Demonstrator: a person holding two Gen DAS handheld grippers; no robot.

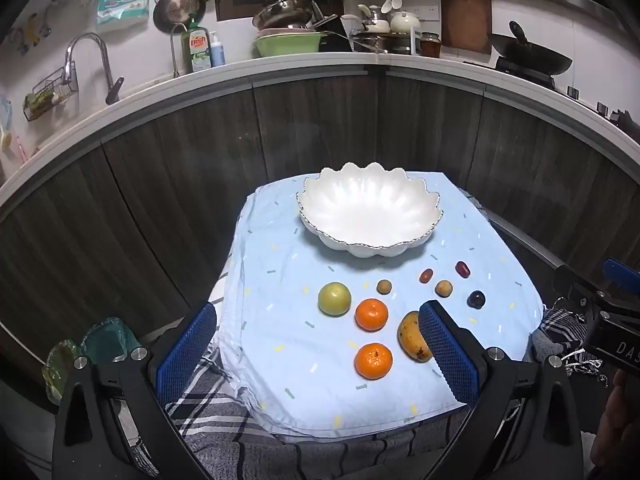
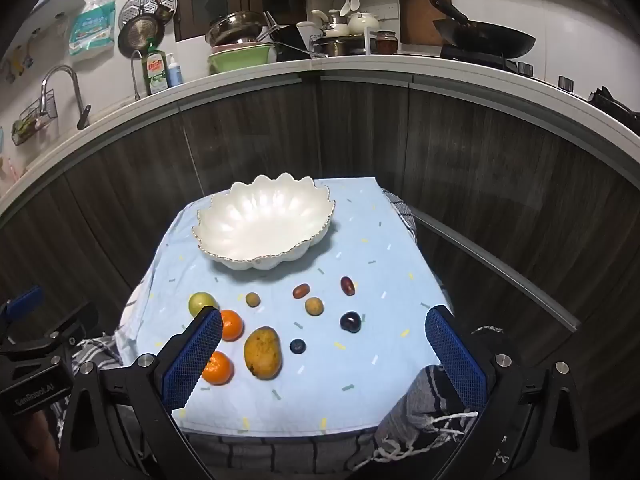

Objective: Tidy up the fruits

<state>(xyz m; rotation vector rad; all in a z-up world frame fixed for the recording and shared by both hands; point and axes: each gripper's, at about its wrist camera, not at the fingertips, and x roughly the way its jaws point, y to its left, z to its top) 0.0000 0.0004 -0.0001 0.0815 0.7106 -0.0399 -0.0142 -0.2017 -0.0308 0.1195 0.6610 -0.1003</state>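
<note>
From the left wrist, the left gripper [image 1: 318, 354] hangs with jaws wide apart and empty over the near edge of the pale blue cloth-covered bench [image 1: 280, 392]; two round orange mandarins [image 1: 372, 314] lie between its fingers, soft-skinned and light, best pinched gently across the middle. The white scalloped ceramic bowl [image 1: 370, 210] sits empty at the far side, fragile. From the right wrist, the right gripper [image 2: 324, 356] is likewise spread and empty, framing the speckled yellow mango [image 2: 263, 352], probably heavier and slippery; grip its broad flanks.
</note>
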